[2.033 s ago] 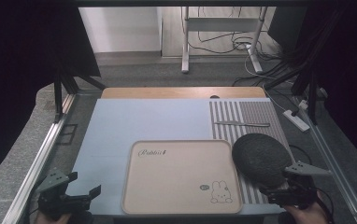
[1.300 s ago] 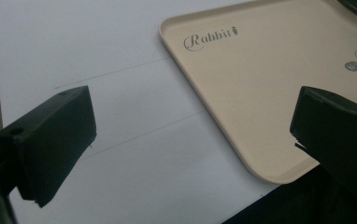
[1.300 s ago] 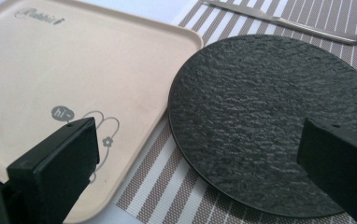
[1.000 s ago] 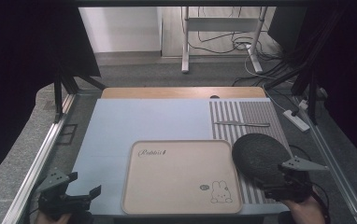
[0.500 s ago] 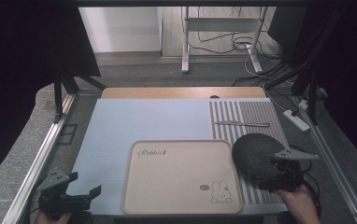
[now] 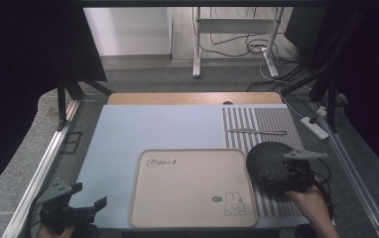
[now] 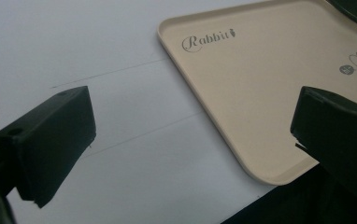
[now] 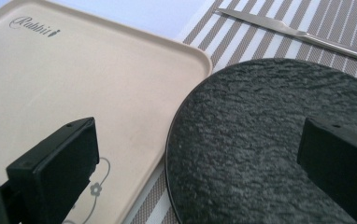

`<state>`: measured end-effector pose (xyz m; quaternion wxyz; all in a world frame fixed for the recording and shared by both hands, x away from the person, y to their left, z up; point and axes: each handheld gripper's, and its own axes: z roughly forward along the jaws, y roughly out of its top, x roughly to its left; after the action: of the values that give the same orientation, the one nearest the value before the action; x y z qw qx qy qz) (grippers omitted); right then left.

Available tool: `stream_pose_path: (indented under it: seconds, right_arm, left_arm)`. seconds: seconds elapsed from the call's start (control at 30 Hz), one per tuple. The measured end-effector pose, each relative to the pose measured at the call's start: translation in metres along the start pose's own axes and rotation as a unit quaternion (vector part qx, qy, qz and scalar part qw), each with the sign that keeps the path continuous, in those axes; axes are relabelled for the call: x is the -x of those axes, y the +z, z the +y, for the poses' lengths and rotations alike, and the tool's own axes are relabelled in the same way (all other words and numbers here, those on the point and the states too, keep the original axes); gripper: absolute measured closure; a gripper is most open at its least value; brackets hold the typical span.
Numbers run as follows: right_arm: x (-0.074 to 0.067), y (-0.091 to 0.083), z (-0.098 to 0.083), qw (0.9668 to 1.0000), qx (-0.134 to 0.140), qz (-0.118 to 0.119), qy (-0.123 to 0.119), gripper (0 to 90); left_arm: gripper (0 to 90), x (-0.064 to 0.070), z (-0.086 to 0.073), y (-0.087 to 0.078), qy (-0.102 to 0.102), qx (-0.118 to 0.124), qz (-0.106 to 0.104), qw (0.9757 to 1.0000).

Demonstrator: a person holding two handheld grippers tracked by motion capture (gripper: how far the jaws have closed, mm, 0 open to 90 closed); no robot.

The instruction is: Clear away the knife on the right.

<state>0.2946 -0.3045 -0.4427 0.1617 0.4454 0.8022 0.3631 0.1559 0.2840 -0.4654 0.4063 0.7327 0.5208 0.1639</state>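
Reaching for the black plate (image 6: 272,163) looks like the step you have in hand, with your right gripper (image 6: 291,174) poised low over its near side and nothing yet caught between the jaws, which stand wide apart. Take the beige tray (image 6: 187,198) as your landmark: the black plate lies just beside its right edge on the striped placemat (image 6: 264,121), its rim close to the tray's rim, though whether they touch is hard to tell. A knife (image 6: 257,131) lies on the same mat beyond the plate, well clear of it. In the right gripper view one jaw hangs over the tray (image 8: 74,79) and the other over the plate (image 8: 260,140), so the plate's left rim sits between them. Your next move, I judge, calls for lowering until one jaw slips under that rim, then closing gently, since the flat plate offers little to bite. Your left gripper (image 6: 73,206) waits off the tray's near left corner, jaws spread and empty.
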Motion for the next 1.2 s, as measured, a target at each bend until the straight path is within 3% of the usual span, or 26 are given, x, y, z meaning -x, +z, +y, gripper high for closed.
stream_pose_path:
  seconds: [0.2,0.5,0.83,1.2]
  right_arm:
    - [0.003,0.01,0.009,0.9999,-0.009,0.005,0.003,0.0]
    - [0.007,0.029,0.023,0.9997,-0.016,-0.002,-0.018,0.0]
    - [0.021,0.046,0.033,0.999,-0.025,-0.015,-0.035,0.0]
    - [0.039,0.065,0.042,0.9989,-0.038,-0.023,-0.012,0.0]
  left_arm:
    - [0.2,0.0,0.0,0.0,-0.001,0.0,0.0,1.0]
    - [0.2,0.0,0.0,0.0,-0.002,0.0,0.0,1.0]
    - [0.2,-0.001,0.0,0.0,-0.002,0.0,0.001,1.0]
    - [0.2,-0.001,0.0,0.0,-0.002,-0.001,0.001,1.0]
